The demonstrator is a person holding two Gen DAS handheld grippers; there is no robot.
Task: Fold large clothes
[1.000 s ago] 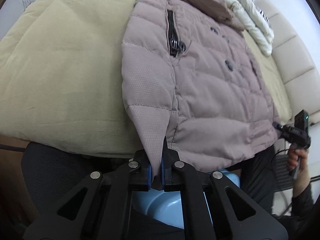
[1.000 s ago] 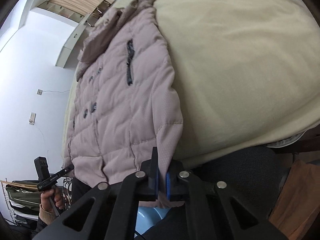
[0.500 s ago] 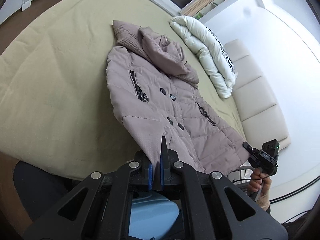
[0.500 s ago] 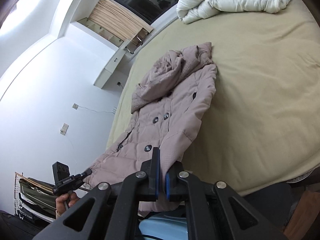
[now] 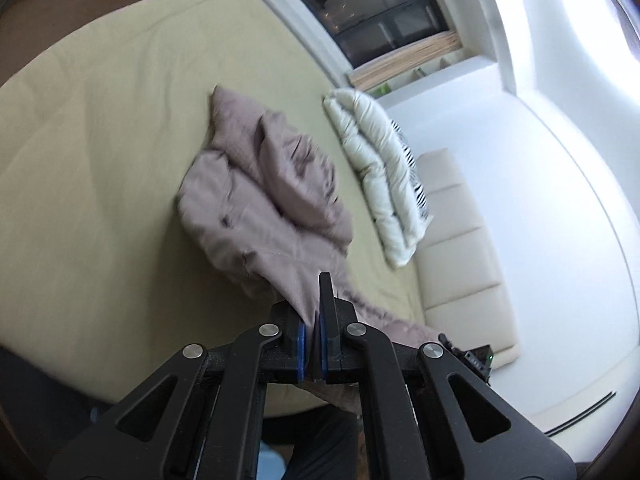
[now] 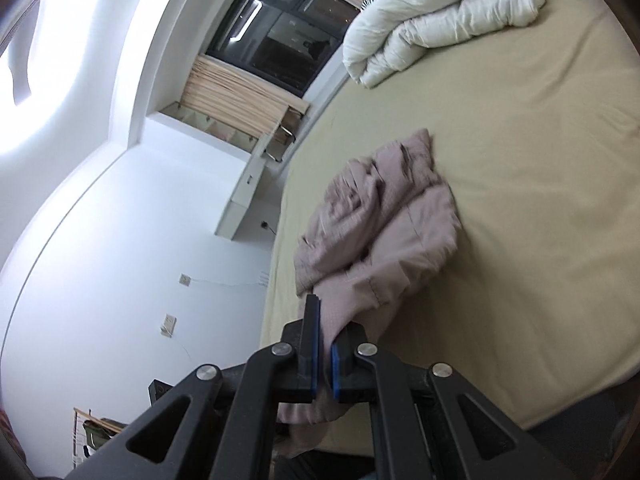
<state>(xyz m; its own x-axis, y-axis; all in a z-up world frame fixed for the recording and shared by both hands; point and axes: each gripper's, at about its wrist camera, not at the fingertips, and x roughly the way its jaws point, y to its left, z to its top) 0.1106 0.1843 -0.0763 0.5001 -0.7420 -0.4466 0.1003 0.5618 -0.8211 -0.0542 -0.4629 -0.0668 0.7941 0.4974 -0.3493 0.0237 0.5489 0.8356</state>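
left gripper: my black two-finger left gripper with blue pads (image 5: 314, 320) is clamped tight on a pinch of the mauve quilted puffer coat (image 5: 264, 200), fabric squeezed between the pads

left pose: fingers point forward and tilt a bit downward

right gripper: my black two-finger right gripper with blue pads (image 6: 324, 344) is squeezed onto another edge of that coat (image 6: 384, 232)

right pose: also aimed forward, slightly below level

other bits: far end of the right gripper (image 5: 474, 356) peeks in at the lower right of the left view
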